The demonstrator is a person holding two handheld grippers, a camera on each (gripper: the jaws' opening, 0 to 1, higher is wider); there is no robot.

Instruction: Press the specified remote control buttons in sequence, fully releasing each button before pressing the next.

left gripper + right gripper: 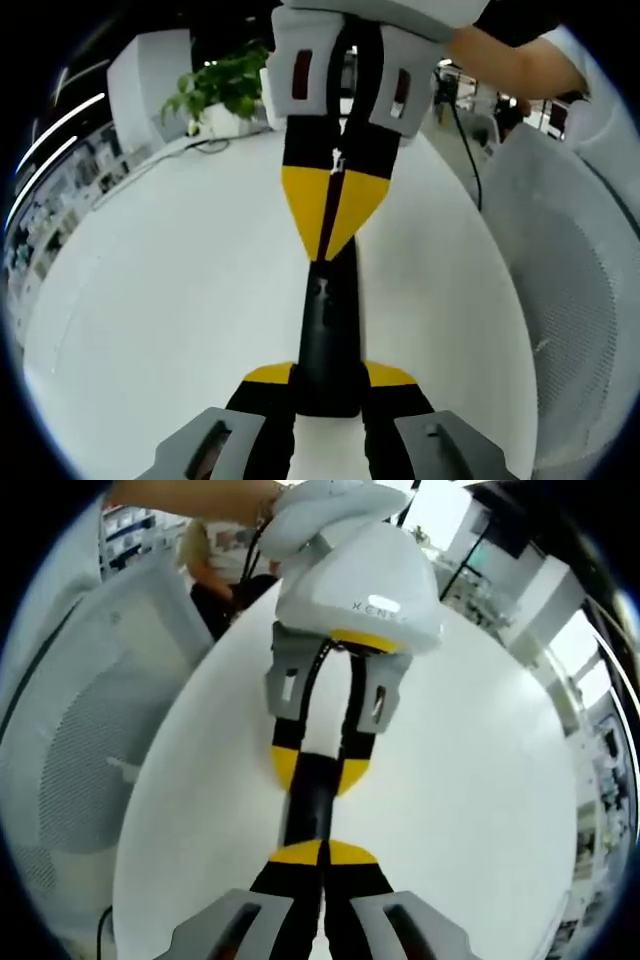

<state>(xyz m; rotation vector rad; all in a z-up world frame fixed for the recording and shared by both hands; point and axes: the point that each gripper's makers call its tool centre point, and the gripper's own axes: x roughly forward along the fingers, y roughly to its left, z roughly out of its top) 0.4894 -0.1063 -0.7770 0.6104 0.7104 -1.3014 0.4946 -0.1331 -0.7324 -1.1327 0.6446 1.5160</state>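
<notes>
White round table (150, 300), slim black remote control (328, 335) lying on it, long axis between the two grippers. Left gripper (328, 385): yellow-tipped jaws pinching the remote's near end from both sides. Right gripper (333, 245) comes in opposite, jaws pressed together, tips down on the remote's far end. Right gripper view: same pairing, remote (310, 800) clamped in left gripper (320, 770). Potted plant (222, 88) at table's far edge
</notes>
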